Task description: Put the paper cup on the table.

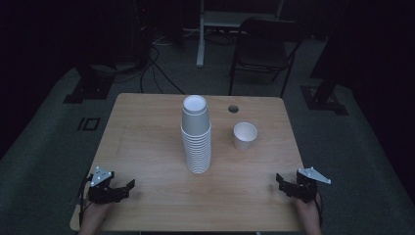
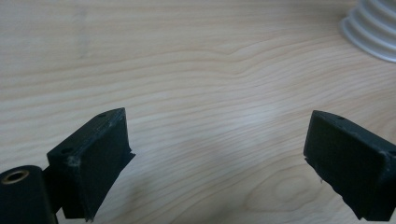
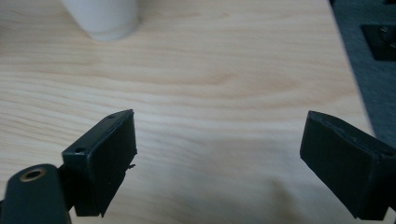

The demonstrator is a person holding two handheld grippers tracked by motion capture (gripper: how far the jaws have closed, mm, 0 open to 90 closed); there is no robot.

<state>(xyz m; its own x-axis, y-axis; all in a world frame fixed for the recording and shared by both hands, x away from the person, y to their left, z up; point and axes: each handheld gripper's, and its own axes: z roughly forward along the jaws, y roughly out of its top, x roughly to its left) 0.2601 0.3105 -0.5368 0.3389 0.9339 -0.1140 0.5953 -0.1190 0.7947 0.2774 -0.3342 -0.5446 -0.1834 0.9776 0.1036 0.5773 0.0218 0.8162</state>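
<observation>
High view: a stack (image 1: 196, 137) of white paper cups stands upright at the middle of the wooden desk (image 1: 147, 132), mouth up. A single cup (image 1: 244, 135) stands just beside it at the stack's 3 o'clock, apart from it, also mouth up. A round hole (image 1: 233, 108) in the desktop lies at the single cup's 12 o'clock. The left gripper (image 1: 126, 188) rests at the desk's near left corner, at about 7 o'clock from the stack and well apart from it; its fingers are spread and grasp nothing. The right gripper (image 1: 281, 182) sits at the near right corner, at about 5 o'clock from the single cup and well apart — its fingers also look parted and empty. A dark chair (image 1: 264, 46) stands on the floor beyond the desk's far edge.

Left gripper view: the two black fingers (image 2: 93, 161) stand wide apart over bare wood, released. The ribbed foot of the stack (image 2: 373, 32) shows at 1 o'clock from the fingers, far ahead of them and not between them.

Right gripper view: the fingers (image 3: 105, 158) are spread wide with only desk grain between them. The base of the single cup (image 3: 105, 16) stands at 11 o'clock from the fingers, well ahead and untouched. The desk's edge and the dark floor show at 2 o'clock.

No brand, label or writing can be read on the cups or the desk in any view.
</observation>
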